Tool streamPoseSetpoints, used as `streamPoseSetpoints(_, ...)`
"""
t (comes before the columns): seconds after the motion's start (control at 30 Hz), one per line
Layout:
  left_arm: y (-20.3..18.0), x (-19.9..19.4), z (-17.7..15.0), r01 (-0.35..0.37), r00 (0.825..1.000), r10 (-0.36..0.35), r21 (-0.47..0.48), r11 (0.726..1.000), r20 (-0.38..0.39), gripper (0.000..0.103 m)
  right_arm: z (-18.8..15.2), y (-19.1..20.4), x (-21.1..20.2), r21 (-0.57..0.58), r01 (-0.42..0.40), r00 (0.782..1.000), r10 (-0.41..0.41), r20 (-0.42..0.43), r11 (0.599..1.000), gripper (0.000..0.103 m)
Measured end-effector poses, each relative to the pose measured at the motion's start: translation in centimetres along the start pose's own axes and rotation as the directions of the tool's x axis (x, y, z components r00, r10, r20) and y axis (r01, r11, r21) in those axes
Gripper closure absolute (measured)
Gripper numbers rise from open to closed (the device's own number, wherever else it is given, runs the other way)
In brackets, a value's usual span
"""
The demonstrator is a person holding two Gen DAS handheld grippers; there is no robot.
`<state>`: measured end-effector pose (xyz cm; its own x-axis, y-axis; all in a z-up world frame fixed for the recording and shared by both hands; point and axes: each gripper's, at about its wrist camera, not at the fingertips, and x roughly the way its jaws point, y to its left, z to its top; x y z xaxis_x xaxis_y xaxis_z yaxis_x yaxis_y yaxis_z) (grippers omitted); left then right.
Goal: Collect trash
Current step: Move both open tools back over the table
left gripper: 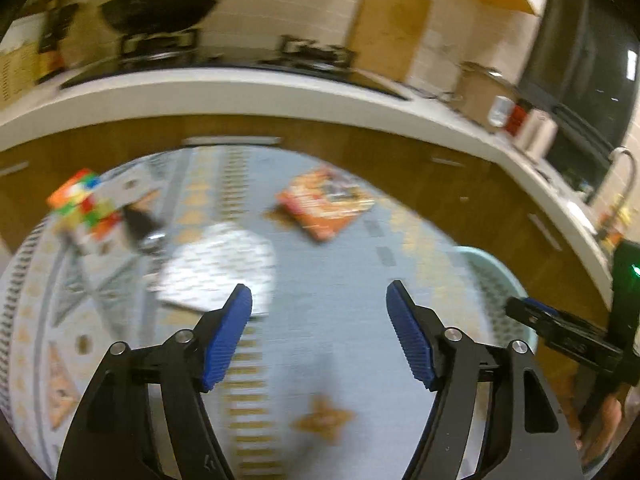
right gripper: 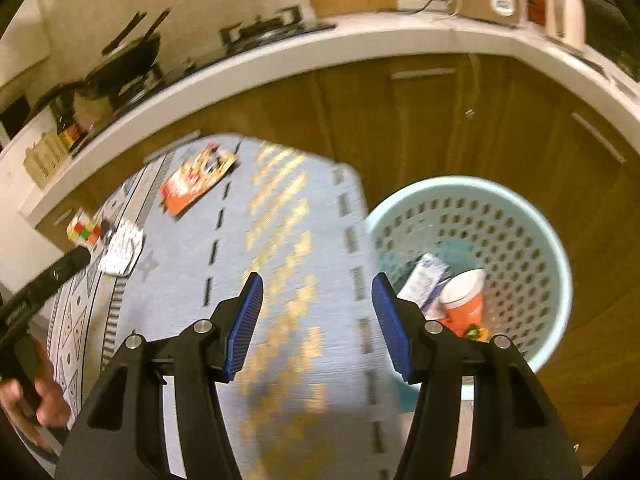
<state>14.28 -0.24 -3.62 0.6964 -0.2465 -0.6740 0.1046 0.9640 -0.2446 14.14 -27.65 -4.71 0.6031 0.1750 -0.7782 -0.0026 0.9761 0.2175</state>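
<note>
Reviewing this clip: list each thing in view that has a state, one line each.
Left gripper: open, empty.
Right gripper: open, empty.
Basket: upright on the floor, holds a cup and a white packet.
Orange packet: flat on the rug, not collected.
White wrapper: on the rug, not collected.
Colour cube: at the rug's edge.

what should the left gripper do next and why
Probably ease the left gripper forward and down to the white packet on the rug: its jaws are open and empty, that packet lies nearest, and the basket already holds a cup.
</note>
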Motion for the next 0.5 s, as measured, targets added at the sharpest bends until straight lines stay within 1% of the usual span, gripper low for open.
streamPoseSetpoints(0.07, 2.3, 0.3, -0.2, -0.043, 0.999, 0.042, -0.025, 0.999, -0.016, 0.035, -0.5, 1.3, 1.3, -0.020, -0.014, 1.000, 0.014, -0.028, 1.000, 0.050)
streamPoseSetpoints(0.2, 5.4, 1.1, -0.6, -0.072, 0.995, 0.067, -0.061, 0.996, -0.072, 0.035, -1.1, 3.5, 2.8, -0.062, -0.036, 0.997, 0.032, -0.063, 0.997, 0.050)
streamPoseSetpoints(0.3, 6.4, 2.2, -0.8, -0.052, 0.993, 0.043, -0.078, 0.996, -0.110, 0.035, -1.1, 5.0, 3.6, -0.095, -0.043, 0.996, 0.035, -0.077, 0.995, 0.050)
streamPoseSetpoints(0.5, 6.8, 4.9, -0.3, -0.032, 0.990, 0.018, -0.099, 0.995, -0.138, 0.035, -0.5, 5.8, 4.5, -0.113, -0.037, 0.996, 0.028, -0.084, 0.993, 0.050)
